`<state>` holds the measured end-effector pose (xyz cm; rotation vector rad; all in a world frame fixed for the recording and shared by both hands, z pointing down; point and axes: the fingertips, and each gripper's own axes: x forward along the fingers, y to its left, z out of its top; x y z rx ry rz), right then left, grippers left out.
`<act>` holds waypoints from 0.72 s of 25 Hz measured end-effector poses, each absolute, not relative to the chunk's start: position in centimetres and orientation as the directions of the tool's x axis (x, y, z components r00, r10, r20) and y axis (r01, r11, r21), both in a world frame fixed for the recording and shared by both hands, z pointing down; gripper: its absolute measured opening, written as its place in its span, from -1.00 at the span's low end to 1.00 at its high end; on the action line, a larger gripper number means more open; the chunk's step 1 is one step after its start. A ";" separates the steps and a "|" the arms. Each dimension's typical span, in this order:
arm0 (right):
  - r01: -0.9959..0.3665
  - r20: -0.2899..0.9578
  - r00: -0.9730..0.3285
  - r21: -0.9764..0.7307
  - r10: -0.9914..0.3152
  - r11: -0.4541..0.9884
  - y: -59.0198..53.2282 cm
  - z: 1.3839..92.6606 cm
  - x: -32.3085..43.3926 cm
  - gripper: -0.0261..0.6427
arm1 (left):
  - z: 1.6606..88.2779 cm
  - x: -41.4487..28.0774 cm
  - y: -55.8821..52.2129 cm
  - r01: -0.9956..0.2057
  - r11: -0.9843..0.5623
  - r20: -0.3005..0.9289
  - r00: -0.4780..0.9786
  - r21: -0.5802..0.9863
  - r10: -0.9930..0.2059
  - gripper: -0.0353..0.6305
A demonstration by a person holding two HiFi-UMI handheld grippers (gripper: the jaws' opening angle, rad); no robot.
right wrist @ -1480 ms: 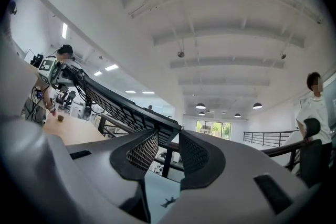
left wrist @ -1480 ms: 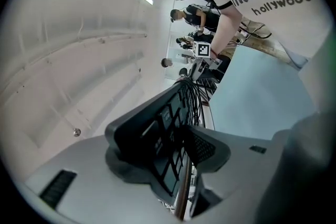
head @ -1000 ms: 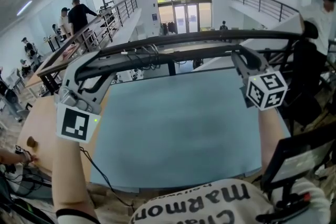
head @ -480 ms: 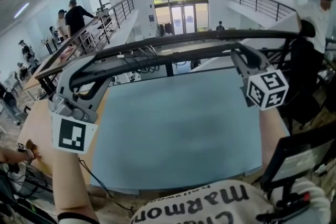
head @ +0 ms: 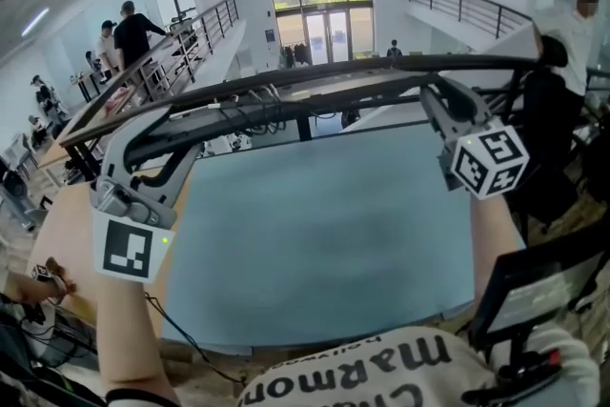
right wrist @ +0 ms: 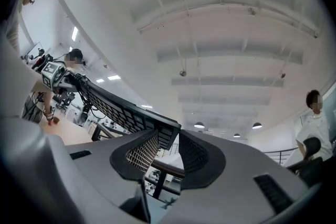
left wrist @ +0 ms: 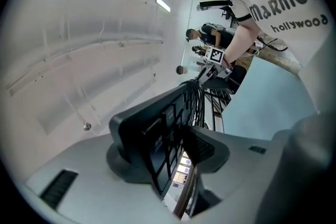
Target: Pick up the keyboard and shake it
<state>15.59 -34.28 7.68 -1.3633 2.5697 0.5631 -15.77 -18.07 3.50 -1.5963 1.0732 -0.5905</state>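
The left gripper (head: 152, 131) and right gripper (head: 440, 100) clamp the slim black plastic keyboard (head: 315, 83) aloft by its ends, so apparently only shaking remains.

Open room is left between the raised keyboard (head: 362, 69) and the tabletop (head: 324, 234). Passage there is narrowed by cables (head: 257, 114) hung beneath the keyboard. The right side is blocked by a chair (head: 553, 148).

The keyboard (head: 362, 66) is up in the air over the table (head: 324, 243), lying from left to right. The left gripper (head: 152, 143) is at its left end, the right gripper (head: 437, 100) at its right end. 2 people (head: 133, 24) stand far behind, on the left.
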 end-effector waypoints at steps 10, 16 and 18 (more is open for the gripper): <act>-0.779 -0.446 -0.607 0.173 -0.658 0.602 -32.1 0.7 16.2 -0.36 | 0.5 -16.8 -16.4 -0.426 0.028 -0.246 0.468 -0.904 -0.849 -0.36; -0.716 -0.201 -0.698 0.214 -0.687 0.665 -34.5 4.8 15.5 0.05 | 1.3 -16.3 -15.8 -0.492 -0.045 -0.243 0.506 -0.869 -0.828 -0.35; -0.716 -0.195 -0.696 0.259 -0.691 0.648 -34.5 5.5 15.5 0.05 | 1.6 -15.1 -15.8 -0.515 -0.082 -0.240 0.528 -0.853 -0.814 -0.35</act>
